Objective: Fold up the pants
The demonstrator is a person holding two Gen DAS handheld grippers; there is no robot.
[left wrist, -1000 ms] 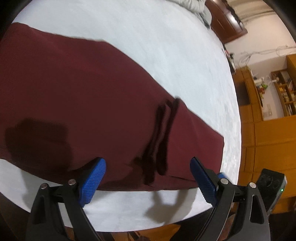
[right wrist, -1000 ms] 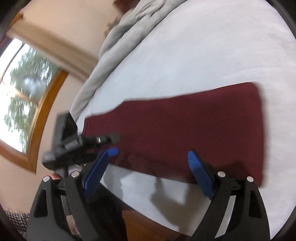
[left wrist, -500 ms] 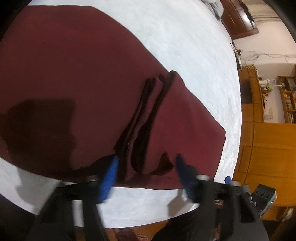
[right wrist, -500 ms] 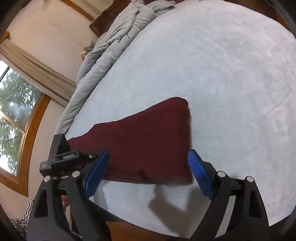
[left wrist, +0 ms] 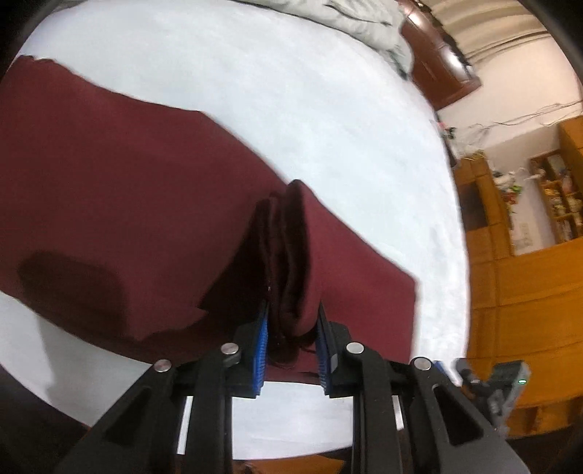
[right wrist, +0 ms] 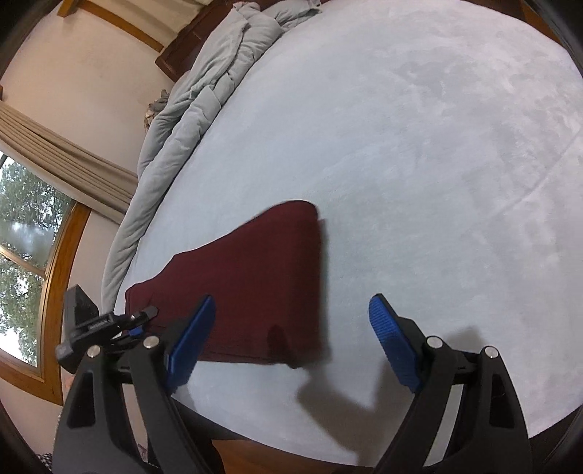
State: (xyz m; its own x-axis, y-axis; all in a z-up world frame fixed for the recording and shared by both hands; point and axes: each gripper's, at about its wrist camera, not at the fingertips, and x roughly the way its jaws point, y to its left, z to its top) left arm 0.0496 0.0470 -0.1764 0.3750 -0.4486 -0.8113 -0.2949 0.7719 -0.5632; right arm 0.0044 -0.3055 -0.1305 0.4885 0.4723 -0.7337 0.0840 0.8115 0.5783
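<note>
Left wrist view: bed [left wrist: 328, 109], pale grey-white cover, filling most of the frame; taken as landmark. Pants [left wrist: 127, 189], maroon, lying flat as a long band across the bed's near side, close to its near edge; one end squared off toward the wooden cabinets [left wrist: 528, 277] beyond the bed, the other running out of frame. Duvet [left wrist: 349, 14], grey, bunched along the bed's far edge. Left gripper [left wrist: 291, 328], black frame, blue pads [left wrist: 260, 346], closed almost fully upon a raised ridge of pants cloth at the bed's near edge; gathered folds stand up between the pads, the rest of the cloth lying flat on either side. Right wrist view: same bed [right wrist: 419, 127]; pants [right wrist: 255, 284] lying near its front edge, one end finishing in a straight edge toward mid-bed. Duvet [right wrist: 204, 84] heaped along the bed's window side. Right gripper [right wrist: 291, 328], blue pads [right wrist: 391, 335] spread wide, nothing between them, poised over the near corner of the pants; whether it touches the cloth cannot be told. Left gripper [right wrist: 105, 324] visible at the pants' far end.
</note>
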